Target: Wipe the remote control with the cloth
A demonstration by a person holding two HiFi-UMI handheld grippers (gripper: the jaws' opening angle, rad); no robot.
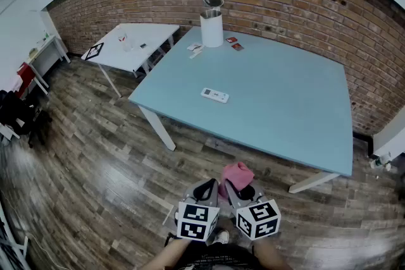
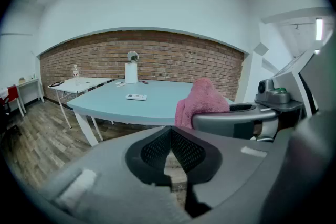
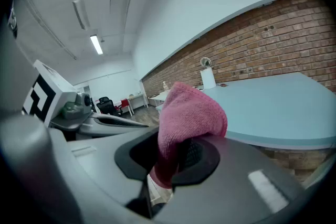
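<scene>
R gripper (image 3: 176,160) jaws are clamped on the pink cloth (image 3: 190,115), with a good wad sticking out front. L gripper (image 2: 170,150) jaws are closed, nothing in them. Remote (image 1: 215,95) lies flat on the left half of the worktop (image 1: 297,117), well apart from both grippers. Approach first, then pin the remote w/ L and wipe lengthwise w/ light pressure so it doesn't skid.

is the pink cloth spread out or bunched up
Bunched up: the cloth bulges in a rounded wad above the right gripper, whose jaws are shut on it.
</scene>
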